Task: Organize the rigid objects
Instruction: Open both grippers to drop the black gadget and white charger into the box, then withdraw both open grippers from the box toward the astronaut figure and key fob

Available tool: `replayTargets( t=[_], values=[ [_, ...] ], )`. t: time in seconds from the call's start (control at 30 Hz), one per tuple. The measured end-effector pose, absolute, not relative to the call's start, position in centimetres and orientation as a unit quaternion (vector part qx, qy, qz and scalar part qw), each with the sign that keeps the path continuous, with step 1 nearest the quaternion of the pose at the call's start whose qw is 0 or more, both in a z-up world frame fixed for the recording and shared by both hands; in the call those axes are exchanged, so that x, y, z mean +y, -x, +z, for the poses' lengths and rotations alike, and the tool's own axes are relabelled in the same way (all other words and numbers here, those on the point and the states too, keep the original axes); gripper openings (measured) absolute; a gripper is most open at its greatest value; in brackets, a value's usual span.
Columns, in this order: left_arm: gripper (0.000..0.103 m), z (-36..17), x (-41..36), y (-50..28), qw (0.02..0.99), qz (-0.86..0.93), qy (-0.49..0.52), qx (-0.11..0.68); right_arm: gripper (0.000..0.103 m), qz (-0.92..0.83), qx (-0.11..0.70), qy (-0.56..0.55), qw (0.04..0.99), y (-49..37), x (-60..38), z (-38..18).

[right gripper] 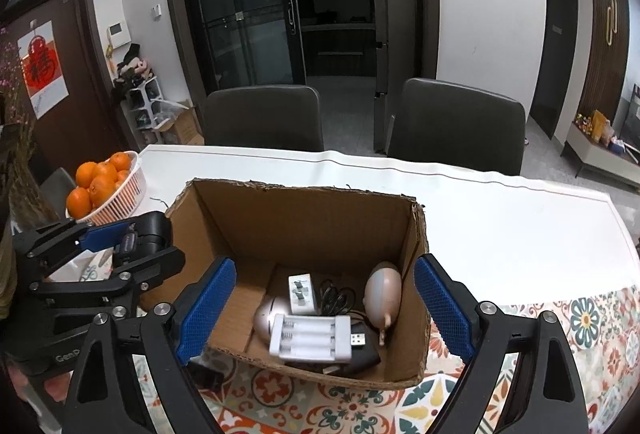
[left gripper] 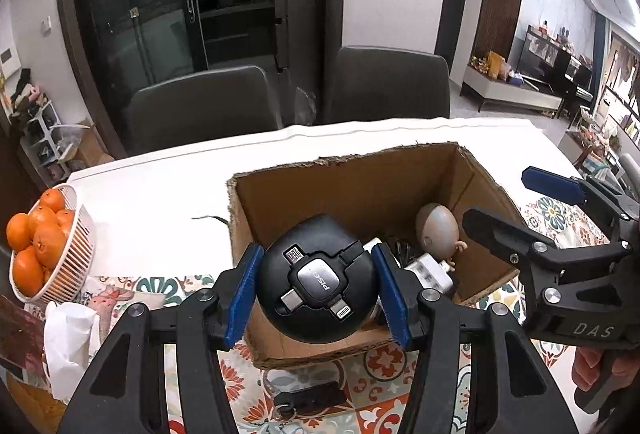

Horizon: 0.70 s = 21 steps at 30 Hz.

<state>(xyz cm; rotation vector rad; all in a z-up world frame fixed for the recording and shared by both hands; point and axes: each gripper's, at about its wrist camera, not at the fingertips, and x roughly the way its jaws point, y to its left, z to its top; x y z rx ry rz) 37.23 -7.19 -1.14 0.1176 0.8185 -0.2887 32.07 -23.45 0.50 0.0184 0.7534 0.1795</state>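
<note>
Above the cardboard box's (left gripper: pixel 360 186) near wall, the left gripper (left gripper: pixel 316 294) clamps the round black cable hub (left gripper: pixel 316 286); next, release it inside. Beside the box, the right gripper (right gripper: pixel 324 314) hangs unclenched, empty.

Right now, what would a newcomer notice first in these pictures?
The left gripper clamps a round black cable hub over the near edge of the open cardboard box. Inside lie a white battery charger and other gadgets. A basket of oranges stands at the far left.
</note>
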Motion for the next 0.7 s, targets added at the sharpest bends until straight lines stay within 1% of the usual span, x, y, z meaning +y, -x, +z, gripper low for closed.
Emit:
replayTargets(
  t=[0.07, 0.13, 0.17, 0.7],
  values=[
    [0.056, -1.0, -7.3, -37.1, 0.908, -0.138, -0.060, 0.392, 0.092, 0.085, 0.367, -0.009, 0.926, -31.9, -23.6, 0.5],
    [0.062, -0.5, -7.4, -36.7, 0.912, -0.133, -0.064, 0.383, 0.092, 0.081, 0.366, -0.009, 0.927, -31.8, -23.8, 0.6],
    [0.063, -0.2, -7.4, -36.5, 0.914, -0.132, -0.065, 0.379, 0.092, 0.080, 0.366, -0.009, 0.927, -31.7, -23.8, 0.7],
    [0.063, 1.6, -4.8, -30.9, 0.932, -0.120, -0.070, 0.335, 0.092, 0.073, 0.327, 0.000, 0.942, -26.8, -22.6, 2.6]
  ],
)
